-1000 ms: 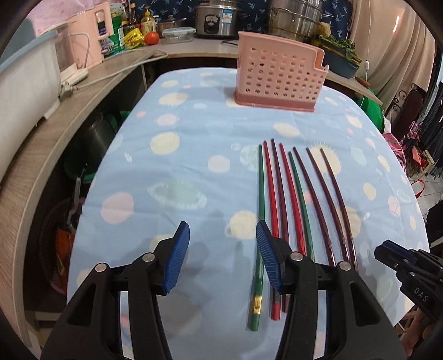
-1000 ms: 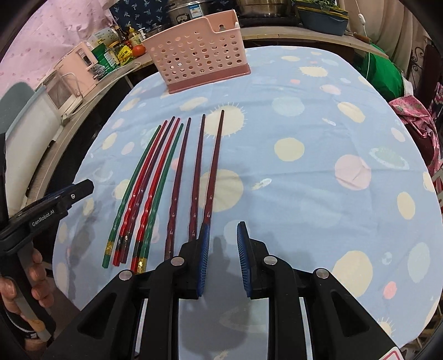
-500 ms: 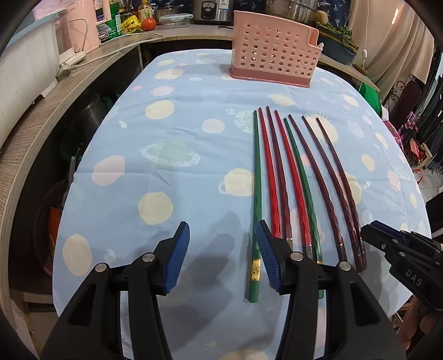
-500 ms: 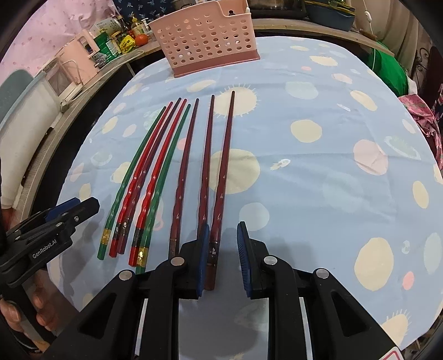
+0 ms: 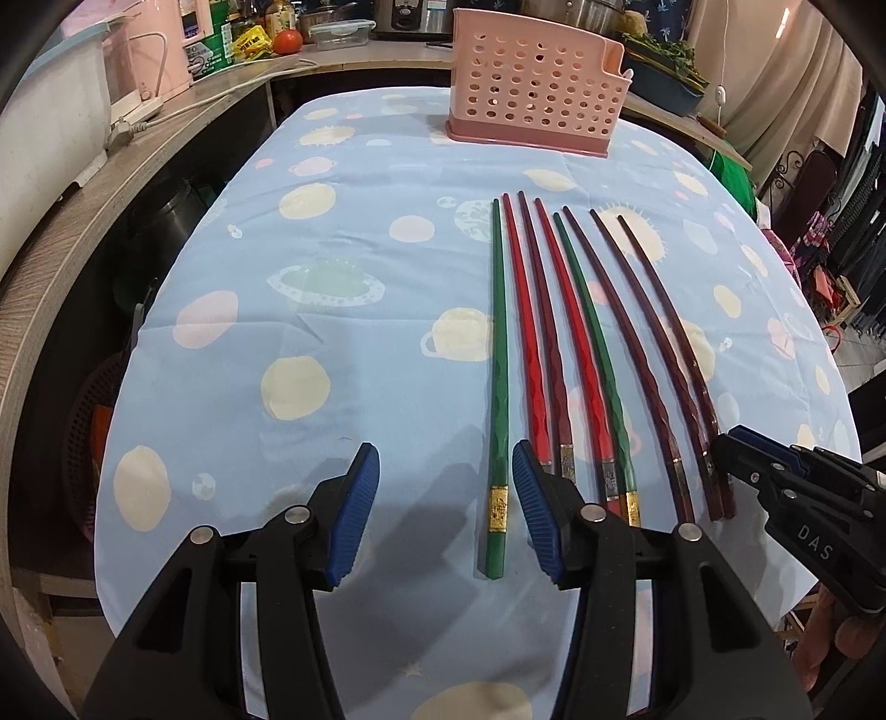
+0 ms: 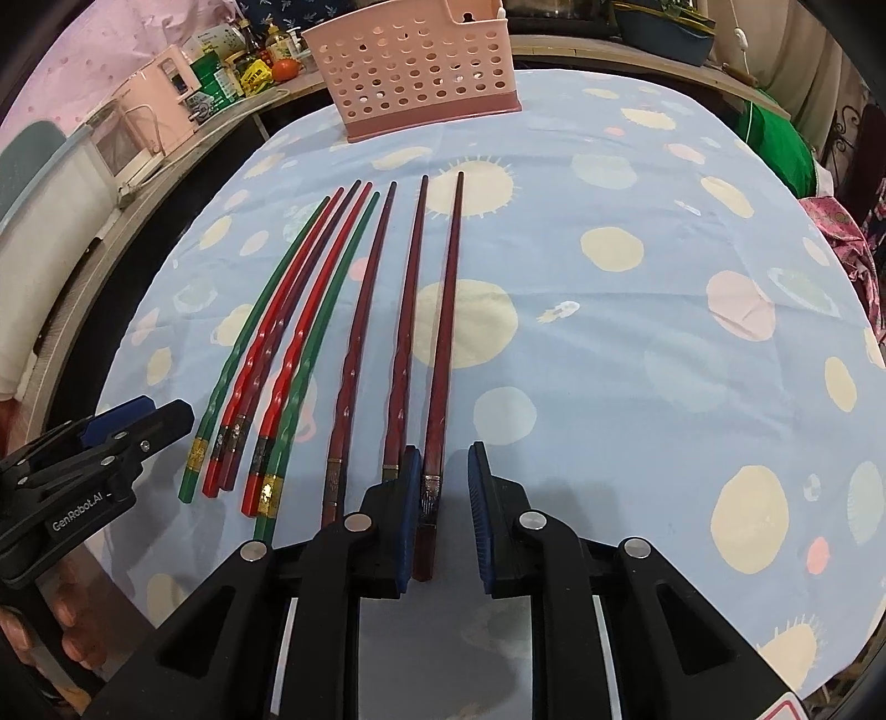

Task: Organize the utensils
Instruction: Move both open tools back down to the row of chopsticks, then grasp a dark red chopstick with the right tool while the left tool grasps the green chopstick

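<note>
Several chopsticks lie side by side on the blue spotted tablecloth (image 5: 332,310): green, red and dark maroon ones. A pink perforated utensil holder (image 5: 534,99) stands at the far end; it also shows in the right wrist view (image 6: 415,61). My left gripper (image 5: 446,512) is open, its jaws either side of the butt end of the leftmost green chopstick (image 5: 498,376). My right gripper (image 6: 443,518) is open, narrower, with the butt end of the rightmost maroon chopstick (image 6: 446,332) between its jaws. Neither jaw pair touches a chopstick.
A wooden counter (image 5: 83,221) curves along the left with a pink appliance (image 5: 149,50), a tomato and jars. Pots stand behind the holder. A green bag (image 6: 775,144) and clothes lie off the table's right side.
Both grippers have pulled back toward the near table edge, so the chopsticks' butt ends now lie between the jaws. The chopsticks have not moved.
</note>
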